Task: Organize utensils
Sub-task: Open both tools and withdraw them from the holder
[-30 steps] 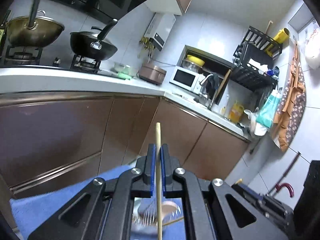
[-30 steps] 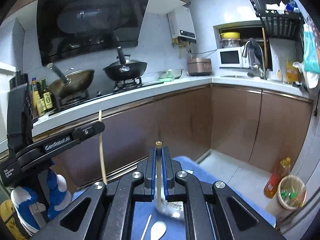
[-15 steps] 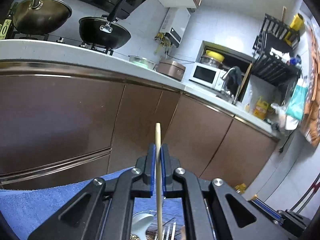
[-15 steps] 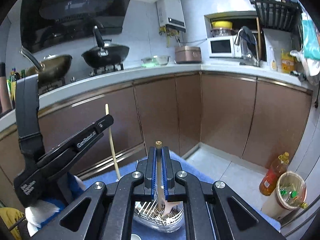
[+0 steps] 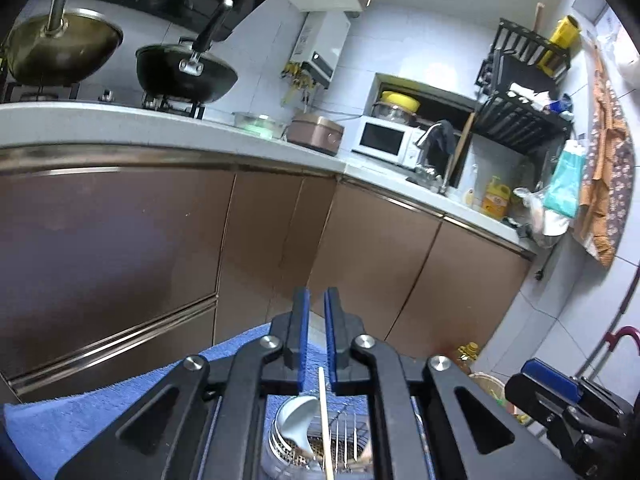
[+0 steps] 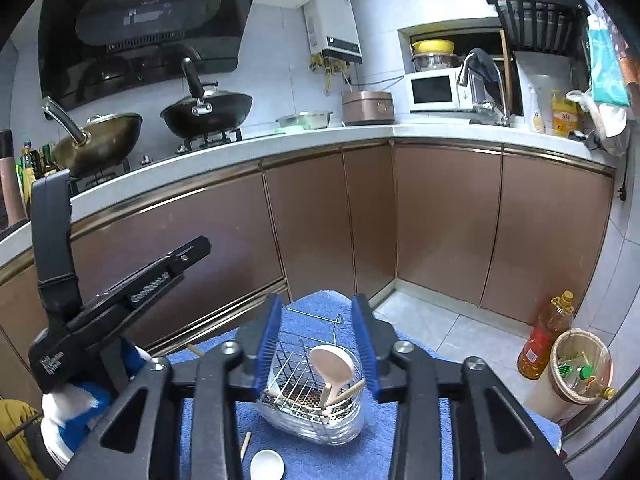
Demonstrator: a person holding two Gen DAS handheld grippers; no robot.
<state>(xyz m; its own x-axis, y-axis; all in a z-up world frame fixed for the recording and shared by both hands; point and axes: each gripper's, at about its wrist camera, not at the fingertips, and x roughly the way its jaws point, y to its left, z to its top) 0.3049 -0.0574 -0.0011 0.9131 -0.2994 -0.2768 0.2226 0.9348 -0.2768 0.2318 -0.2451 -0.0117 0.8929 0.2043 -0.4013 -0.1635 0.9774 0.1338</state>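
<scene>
A wire utensil holder (image 6: pixel 316 392) stands on a blue towel (image 6: pixel 312 450). In it stand a spoon (image 6: pixel 334 364) and wooden chopsticks (image 6: pixel 348 392). My right gripper (image 6: pixel 318 316) is open and empty just above the holder. My left gripper (image 5: pixel 314 308) is open; a chopstick (image 5: pixel 325 420) stands free in the holder (image 5: pixel 320 444) below it, beside a white spoon (image 5: pixel 298 420). The left gripper also shows at the left of the right wrist view (image 6: pixel 160 276). A white spoon (image 6: pixel 267 465) and a chopstick (image 6: pixel 245 445) lie on the towel.
Brown kitchen cabinets (image 6: pixel 320 216) and a white counter (image 6: pixel 280 140) with woks stand behind. An oil bottle (image 6: pixel 544 336) and a bin (image 6: pixel 576 372) stand on the floor to the right. The towel's far edge is close behind the holder.
Both grippers have opened. The left one let its chopstick drop into the holder; the right one let go of its utensil, which now stands in the holder.
</scene>
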